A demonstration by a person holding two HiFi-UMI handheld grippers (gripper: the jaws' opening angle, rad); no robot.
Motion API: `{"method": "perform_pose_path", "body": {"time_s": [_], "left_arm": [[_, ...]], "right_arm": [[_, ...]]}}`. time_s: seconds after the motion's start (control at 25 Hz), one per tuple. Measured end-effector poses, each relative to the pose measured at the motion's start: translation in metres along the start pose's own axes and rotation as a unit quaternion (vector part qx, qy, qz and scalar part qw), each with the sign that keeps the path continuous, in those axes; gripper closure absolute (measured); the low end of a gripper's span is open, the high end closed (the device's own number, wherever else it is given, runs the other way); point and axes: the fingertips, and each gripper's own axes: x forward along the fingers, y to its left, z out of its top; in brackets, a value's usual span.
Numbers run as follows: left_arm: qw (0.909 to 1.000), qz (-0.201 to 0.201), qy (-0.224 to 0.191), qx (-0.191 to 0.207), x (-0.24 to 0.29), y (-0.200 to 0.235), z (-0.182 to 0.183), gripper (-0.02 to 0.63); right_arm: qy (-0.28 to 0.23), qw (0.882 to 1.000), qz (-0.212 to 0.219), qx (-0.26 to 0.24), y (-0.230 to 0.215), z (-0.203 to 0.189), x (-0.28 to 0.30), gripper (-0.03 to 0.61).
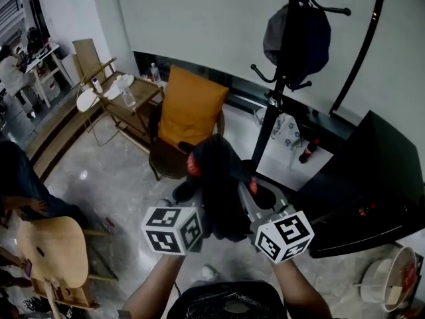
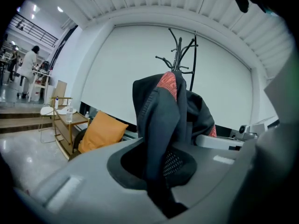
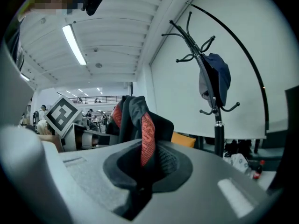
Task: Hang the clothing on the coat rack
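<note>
The left tool (image 2: 161,190) and the right tool (image 3: 140,181) are each clamped shut on the dark garment (image 1: 222,185), holding it up near the coat rack (image 1: 282,78).

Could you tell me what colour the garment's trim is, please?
Red trim, clearest in the right gripper view.

Black garment (image 1: 219,185), red trim, bunched upright before black coat rack (image 1: 268,125).

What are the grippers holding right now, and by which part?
Both hold the same dark garment, bunched between them. The left gripper is shut on a dark fold, the right gripper on a fold with the red strip.
</note>
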Motion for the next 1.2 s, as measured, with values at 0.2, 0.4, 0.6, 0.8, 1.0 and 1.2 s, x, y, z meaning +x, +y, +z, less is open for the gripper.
{"method": "perform_pose_path", "body": {"time_s": [0.2,0.4,0.6,0.8,1.0,1.2], "left_arm": [[0.9988,-0.048,0.008,0.009,0.023,-0.011,0.004,0.578],[0.9957,-0.089,0.010,0.025,0.037,-0.022,0.012,0.578],[0.9919,-0.122,0.005,0.035,0.049,-0.035,0.024,0.579],[0.9889,-0.144,0.007,0.037,0.063,-0.050,0.029,0.578],[0.9876,-0.151,0.011,0.041,0.075,-0.059,0.028,0.578],[0.9876,-0.149,0.013,0.048,0.088,-0.066,0.031,0.578]], "right_arm": [[-0.008,0.999,-0.051,-0.001,-0.020,0.005,-0.002,0.552],[-0.017,0.996,-0.092,-0.007,-0.036,0.013,-0.008,0.552],[-0.027,0.991,-0.127,-0.018,-0.051,0.027,-0.016,0.552],[-0.034,0.988,-0.149,-0.019,-0.064,0.032,-0.019,0.552],[-0.039,0.987,-0.157,-0.016,-0.078,0.031,-0.020,0.552],[-0.046,0.986,-0.158,-0.016,-0.096,0.034,-0.018,0.552]]}}
